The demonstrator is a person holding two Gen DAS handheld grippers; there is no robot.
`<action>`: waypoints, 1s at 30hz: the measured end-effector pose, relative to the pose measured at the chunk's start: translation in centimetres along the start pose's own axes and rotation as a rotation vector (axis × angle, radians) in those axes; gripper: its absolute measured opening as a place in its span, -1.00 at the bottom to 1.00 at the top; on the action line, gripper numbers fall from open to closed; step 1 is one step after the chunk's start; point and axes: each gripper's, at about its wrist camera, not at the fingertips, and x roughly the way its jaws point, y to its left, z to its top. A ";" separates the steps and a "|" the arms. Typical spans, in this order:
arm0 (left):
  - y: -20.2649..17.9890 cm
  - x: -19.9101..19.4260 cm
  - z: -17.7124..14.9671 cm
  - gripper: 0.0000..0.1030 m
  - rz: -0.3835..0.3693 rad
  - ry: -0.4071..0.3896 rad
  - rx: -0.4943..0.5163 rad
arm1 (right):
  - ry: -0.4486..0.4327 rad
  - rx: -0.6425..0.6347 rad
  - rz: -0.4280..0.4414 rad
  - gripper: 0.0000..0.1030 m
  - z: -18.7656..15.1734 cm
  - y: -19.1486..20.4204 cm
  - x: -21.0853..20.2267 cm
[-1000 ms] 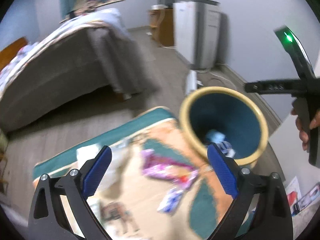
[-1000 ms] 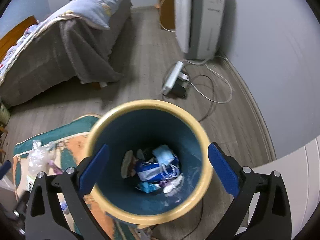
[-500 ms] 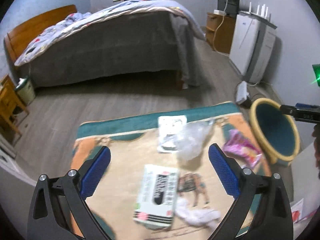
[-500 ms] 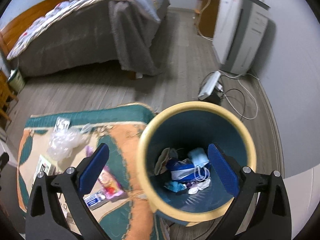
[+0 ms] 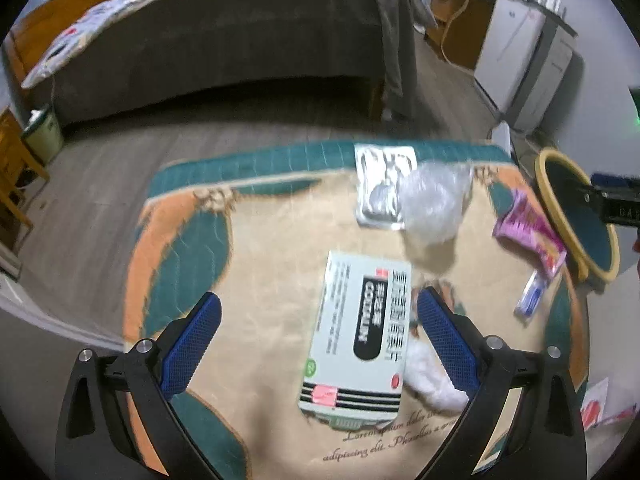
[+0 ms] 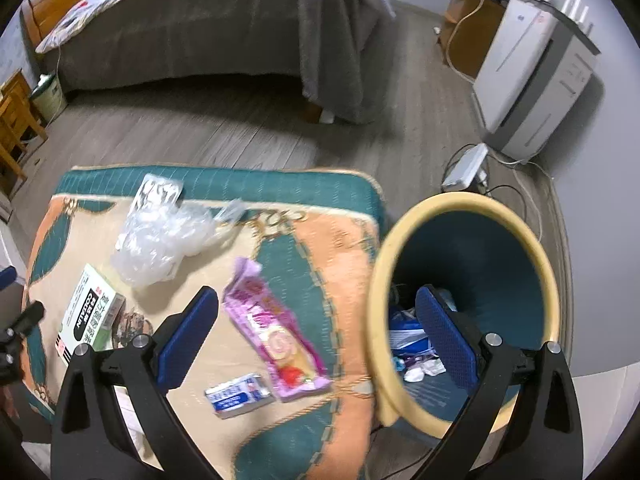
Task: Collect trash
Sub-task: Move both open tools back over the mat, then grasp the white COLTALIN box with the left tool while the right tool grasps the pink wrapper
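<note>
Your left gripper (image 5: 318, 320) hangs over the rug (image 5: 256, 240) with its jaws spread wide and empty; the white box (image 5: 360, 336) lies flat between them, nearer the right finger. It looks like light, stiff cardboard, probably hollow, so it may crush if you squeeze hard. Take it across its short width, near the middle, where the long edges give the pads something flat to bear on.

At 1 o'clock from the box sits the crumpled clear plastic bag (image 5: 434, 204), soft and almost weightless; pinch a bunched fold rather than a single layer. It overlaps the silver packet (image 5: 380, 184), which lies thin and flat and will be hard to get under.

Your right gripper (image 6: 316, 322) is also wide open, holding nothing. The pink wrapper (image 6: 276, 332) lies between its fingers, slick-looking and floppy, with the small blue-and-white packet (image 6: 238, 396) touching its near end. The bin (image 6: 468, 304) stands at 3 o'clock off the rug's edge.
</note>
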 end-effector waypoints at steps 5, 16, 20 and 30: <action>-1.3 2.4 -1.2 0.89 -0.012 0.069 0.040 | 0.037 -0.070 -0.018 0.89 -0.6 1.3 1.9; -2.0 5.8 -1.8 0.89 -0.019 0.159 0.070 | 0.151 -0.202 -0.019 0.81 -3.1 3.0 5.9; -2.0 6.7 -1.9 0.89 -0.030 0.187 0.064 | 0.177 -0.210 -0.007 0.51 -3.5 2.8 6.3; -2.5 7.0 -2.0 0.41 -0.037 0.207 0.094 | 0.220 -0.186 0.055 -0.39 -3.7 2.0 6.6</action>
